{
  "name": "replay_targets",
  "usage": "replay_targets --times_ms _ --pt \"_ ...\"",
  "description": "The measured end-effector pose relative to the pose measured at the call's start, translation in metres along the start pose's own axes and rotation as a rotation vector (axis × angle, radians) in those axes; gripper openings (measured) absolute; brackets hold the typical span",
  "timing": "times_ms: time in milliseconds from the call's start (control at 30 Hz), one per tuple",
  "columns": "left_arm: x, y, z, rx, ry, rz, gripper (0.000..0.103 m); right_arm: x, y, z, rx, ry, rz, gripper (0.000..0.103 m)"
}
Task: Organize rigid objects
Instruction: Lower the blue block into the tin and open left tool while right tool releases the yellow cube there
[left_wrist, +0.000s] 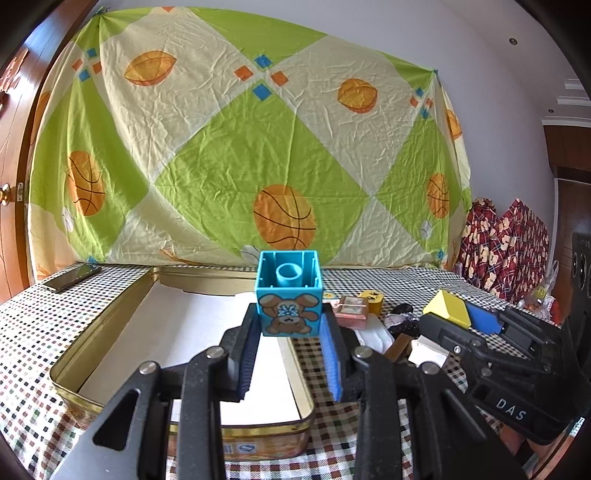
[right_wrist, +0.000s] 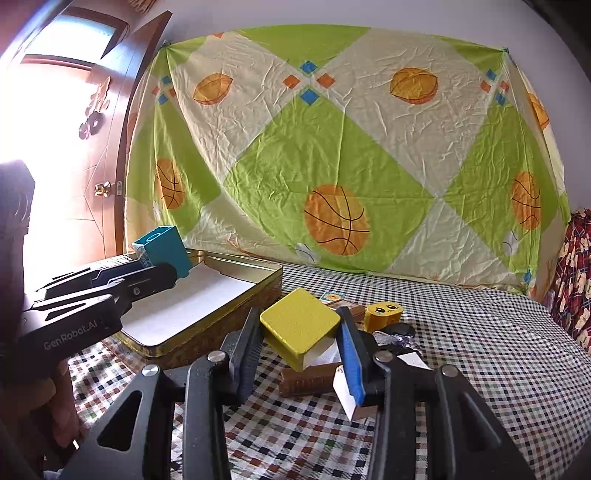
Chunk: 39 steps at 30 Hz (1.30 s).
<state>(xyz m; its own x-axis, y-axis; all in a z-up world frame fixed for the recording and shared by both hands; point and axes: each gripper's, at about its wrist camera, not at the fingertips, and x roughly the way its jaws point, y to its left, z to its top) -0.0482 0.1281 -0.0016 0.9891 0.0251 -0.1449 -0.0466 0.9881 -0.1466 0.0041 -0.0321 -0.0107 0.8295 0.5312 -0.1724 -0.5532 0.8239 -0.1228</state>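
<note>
The pile at 3 o'clock of the gold tin is partly hidden behind the tongs, so only a brown bar, white pieces and a yellow face block can be made out. The tin's white floor lies bare and its near rim is cut off by the fingers. The left tongs pinch a blue bunny block, upside down, above the tin's right edge. The right tongs clamp a tilted yellow block over the checked table.
</note>
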Motion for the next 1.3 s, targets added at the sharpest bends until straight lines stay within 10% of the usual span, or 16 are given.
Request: replay_targets --times_ms 1300 --pt "-0.010 0.055 -0.001 -0.032 0.020 0.100 0.030 0.027 0.064 0.010 -0.084 0.071 0.154 0.042"
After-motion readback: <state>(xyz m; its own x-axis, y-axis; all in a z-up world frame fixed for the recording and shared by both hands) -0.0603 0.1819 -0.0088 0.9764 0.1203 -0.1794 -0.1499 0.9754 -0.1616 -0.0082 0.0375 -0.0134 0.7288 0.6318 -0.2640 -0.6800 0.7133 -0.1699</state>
